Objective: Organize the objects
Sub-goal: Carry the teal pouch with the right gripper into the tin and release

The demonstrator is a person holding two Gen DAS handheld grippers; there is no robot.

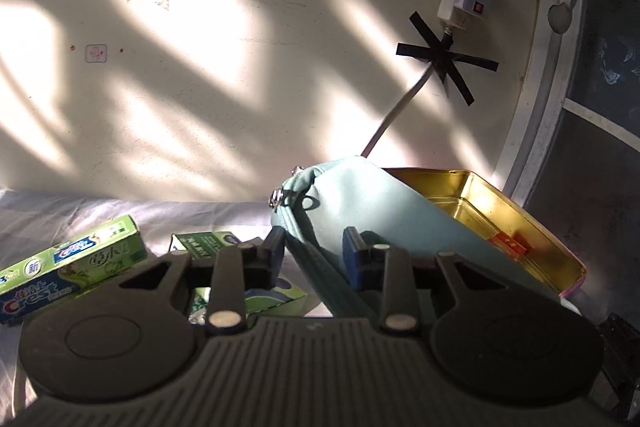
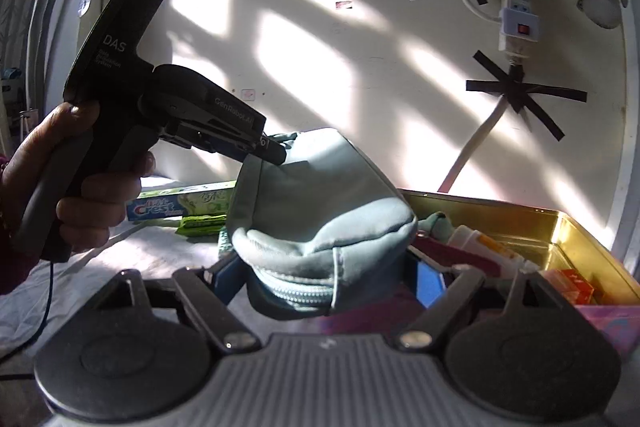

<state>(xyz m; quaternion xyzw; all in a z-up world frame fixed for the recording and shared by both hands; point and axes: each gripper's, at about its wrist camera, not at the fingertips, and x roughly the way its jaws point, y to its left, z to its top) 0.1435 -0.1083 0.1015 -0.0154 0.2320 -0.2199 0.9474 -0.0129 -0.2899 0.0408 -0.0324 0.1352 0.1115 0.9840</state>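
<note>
The left gripper is clamped on the upper edge of a soft pale teal zip pouch, holding it off the pale rumpled bedsheet just in front of an open gold-lined rectangular metal tin. The right gripper has its fingers spread wide on either side of the pouch's lower zipped end; from its own camera the pads appear clear of the fabric, so it grips nothing. The sorting looks partly done. The tin already holds several small things: a white tube with an orange band, a small red-orange box and a dark red flat item that is hard to identify. One pouch is in hand and not yet put down. Left out on the sheet are two boxes: one long green-and-blue Crest toothpaste carton and one smaller green carton beside it. There are two grippers, one tin, one pouch. On the cream wall hangs one white power strip, taped.
</note>
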